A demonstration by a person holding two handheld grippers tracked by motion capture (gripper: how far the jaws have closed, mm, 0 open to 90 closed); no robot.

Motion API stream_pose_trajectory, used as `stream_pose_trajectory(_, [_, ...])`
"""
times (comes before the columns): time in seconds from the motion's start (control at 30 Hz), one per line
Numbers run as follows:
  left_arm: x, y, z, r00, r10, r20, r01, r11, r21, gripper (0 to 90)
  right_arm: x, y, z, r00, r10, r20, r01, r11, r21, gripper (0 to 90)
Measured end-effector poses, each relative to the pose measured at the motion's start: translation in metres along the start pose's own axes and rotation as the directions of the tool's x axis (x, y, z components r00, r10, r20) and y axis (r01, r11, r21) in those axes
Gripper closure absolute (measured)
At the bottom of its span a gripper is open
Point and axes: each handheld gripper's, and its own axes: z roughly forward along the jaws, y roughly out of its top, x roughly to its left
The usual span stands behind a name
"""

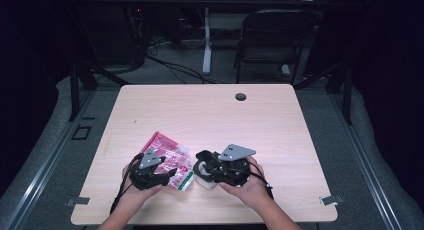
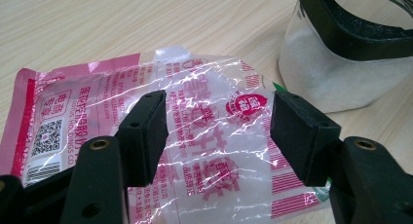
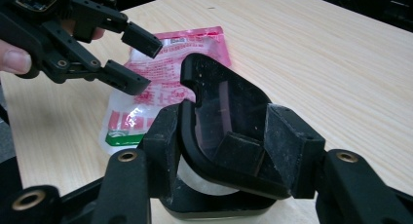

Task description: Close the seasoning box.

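High view sits above my side of the table [image 1: 210, 115], looking forward and down; my forearms come in at the bottom edge, dark floor and a chair [image 1: 272, 40] beyond the far edge. Far off, whole tabletop fits. Left gripper view rides my left gripper [image 2: 219, 131], looks along its two black jaws, very close, down onto the pink packet [image 2: 195, 136], with the jar [image 2: 336, 73] at top right. Right gripper view rides my right gripper [image 3: 229, 151], low and close, facing across the table toward the far corner. It shares the packet [image 3: 160, 83] and jar lid [image 3: 229, 121] with both other views, and catches my left gripper [image 3: 131, 58] too.
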Motion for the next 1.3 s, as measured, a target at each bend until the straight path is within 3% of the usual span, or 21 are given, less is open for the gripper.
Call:
stream_pose_trajectory(0.17, [0.0004, -0.0001, -0.0001, 1.0000, 0.000, -0.001, 0.000, 1.0000, 0.000, 39.1, 0.0033, -0.0005, 0.0018, 0.9997, -0.024, 0.002, 0.024, 1.000, 0.007, 47.2])
stream_pose_trajectory(1.3, [0.0019, -0.0008, 0.0000, 1.0000, -0.007, -0.002, 0.007, 1.0000, -0.003, 39.1, 0.0097, -0.0025, 0.0064, 0.9990, -0.045, 0.001, 0.045, 0.999, 0.013, 45.9])
